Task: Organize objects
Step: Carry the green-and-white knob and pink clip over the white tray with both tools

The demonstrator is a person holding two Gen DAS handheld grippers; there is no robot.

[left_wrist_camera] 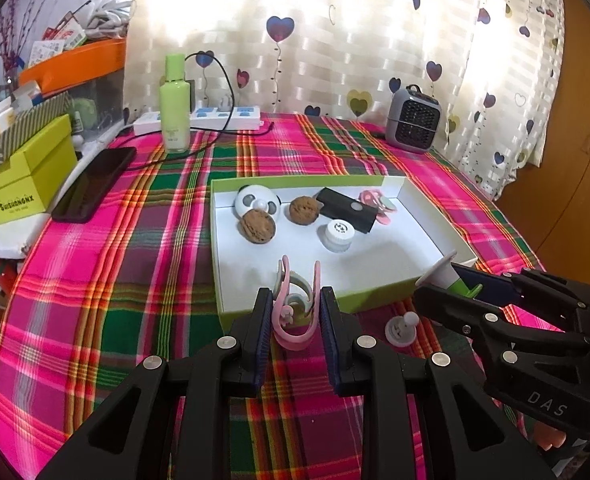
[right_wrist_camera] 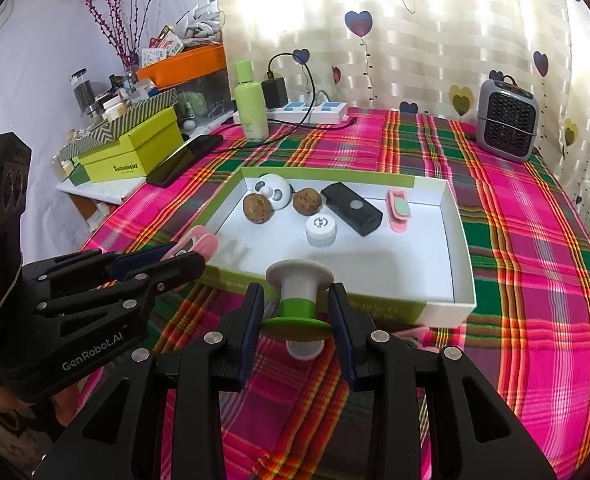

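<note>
Woven plaid cloth (left_wrist_camera: 143,240) covers the surface — matt; the tray (left_wrist_camera: 427,220) looks like smooth white card, the walnuts (left_wrist_camera: 257,226) rough, the phone (left_wrist_camera: 95,184) glossy.

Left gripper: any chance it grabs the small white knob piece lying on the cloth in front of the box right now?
Probably not: the left gripper is shut on the pink clip, and the right gripper hangs close by the white knob piece.

Left gripper (left_wrist_camera: 295,312) fingers cover the sides of the pink clip (left_wrist_camera: 293,320); its lower loop partly masks the box (left_wrist_camera: 423,216) front wall. Right gripper (right_wrist_camera: 297,320) hides part of a small white knob (right_wrist_camera: 303,350) before that wall. Print on the green bottle (right_wrist_camera: 251,100) behind the box is illegible
</note>
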